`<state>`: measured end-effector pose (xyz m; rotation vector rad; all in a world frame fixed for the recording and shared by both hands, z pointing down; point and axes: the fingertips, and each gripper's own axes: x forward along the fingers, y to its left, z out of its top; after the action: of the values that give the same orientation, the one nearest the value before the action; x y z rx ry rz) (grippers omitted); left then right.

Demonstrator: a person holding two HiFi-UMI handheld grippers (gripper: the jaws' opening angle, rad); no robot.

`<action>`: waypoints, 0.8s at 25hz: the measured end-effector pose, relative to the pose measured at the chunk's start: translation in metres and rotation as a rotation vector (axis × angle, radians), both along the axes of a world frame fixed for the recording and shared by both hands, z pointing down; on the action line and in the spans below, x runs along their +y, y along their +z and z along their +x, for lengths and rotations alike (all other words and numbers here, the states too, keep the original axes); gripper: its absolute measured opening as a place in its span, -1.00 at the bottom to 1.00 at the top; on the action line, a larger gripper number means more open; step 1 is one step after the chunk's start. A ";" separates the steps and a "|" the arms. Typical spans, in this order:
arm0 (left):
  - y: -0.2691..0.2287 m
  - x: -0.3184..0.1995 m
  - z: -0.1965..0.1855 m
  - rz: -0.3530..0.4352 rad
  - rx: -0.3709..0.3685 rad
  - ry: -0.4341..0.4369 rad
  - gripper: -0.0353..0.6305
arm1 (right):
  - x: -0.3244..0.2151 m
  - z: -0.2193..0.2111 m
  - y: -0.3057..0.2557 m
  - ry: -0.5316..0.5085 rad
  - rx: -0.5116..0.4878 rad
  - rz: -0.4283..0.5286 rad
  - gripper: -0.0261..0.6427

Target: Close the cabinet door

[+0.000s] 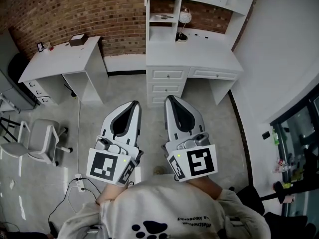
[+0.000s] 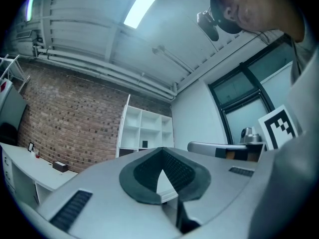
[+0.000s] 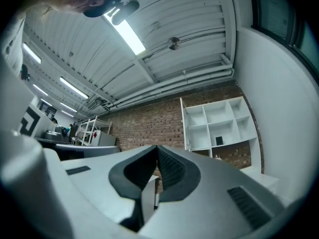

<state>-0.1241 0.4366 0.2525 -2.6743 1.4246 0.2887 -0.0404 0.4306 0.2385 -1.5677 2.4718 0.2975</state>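
Observation:
A white shelf unit (image 1: pixel 212 1) stands on a white desk (image 1: pixel 194 59) against the brick wall, some way ahead of me. A thin white panel (image 1: pixel 146 6) stands edge-on at the unit's left side; I cannot tell whether it is an open door. The unit also shows in the left gripper view (image 2: pixel 144 131) and the right gripper view (image 3: pixel 219 123). My left gripper (image 1: pixel 135 103) and right gripper (image 1: pixel 169 98) are held side by side above the floor, short of the desk. Both point at it with jaws together and nothing between them, as their own views show (image 2: pixel 160 151) (image 3: pixel 157 148).
Drawers (image 1: pixel 167 74) sit under the desk's left half. A second white desk (image 1: pixel 65 59) with a dark box (image 1: pixel 78 40) stands at the left. An office chair (image 1: pixel 35 141) and a power strip with cables (image 1: pixel 77 183) are on the floor at the left. A glass door (image 1: pixel 299 128) is at the right.

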 end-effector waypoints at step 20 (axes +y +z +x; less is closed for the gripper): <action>0.008 -0.082 0.019 -0.026 -0.010 -0.056 -0.87 | -0.086 0.020 0.013 -0.062 -0.035 -0.038 -0.87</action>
<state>-0.1049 0.3545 0.2608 -2.6463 1.5078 0.2534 -0.0201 0.3441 0.2515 -1.4940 2.5080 0.2133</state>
